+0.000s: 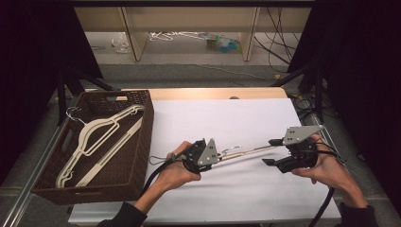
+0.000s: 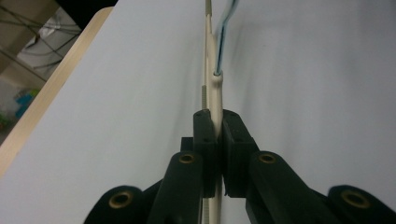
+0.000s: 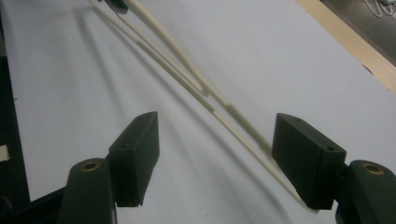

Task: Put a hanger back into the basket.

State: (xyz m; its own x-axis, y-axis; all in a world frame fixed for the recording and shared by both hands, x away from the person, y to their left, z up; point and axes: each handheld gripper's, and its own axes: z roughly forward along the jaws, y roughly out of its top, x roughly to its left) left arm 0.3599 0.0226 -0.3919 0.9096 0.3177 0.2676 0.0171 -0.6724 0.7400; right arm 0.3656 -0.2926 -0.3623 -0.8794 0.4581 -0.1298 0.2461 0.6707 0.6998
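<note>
The left gripper [image 2: 217, 135] is pinching a hanger [image 1: 246, 151] over the table [image 1: 227, 118], right gripper [image 3: 215, 158] is gaping wide, w/ two already lying in the basket [image 1: 142, 142].

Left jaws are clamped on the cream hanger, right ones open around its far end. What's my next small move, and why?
Probably close the right hand-held gripper on the cream plastic hanger. Its jaws stand open with the hanger's thin arm running between them, close against one jaw, while the left hand-held gripper already pinches the other end. A two-ended hold should steady the lift toward the brown wicker basket.
</note>
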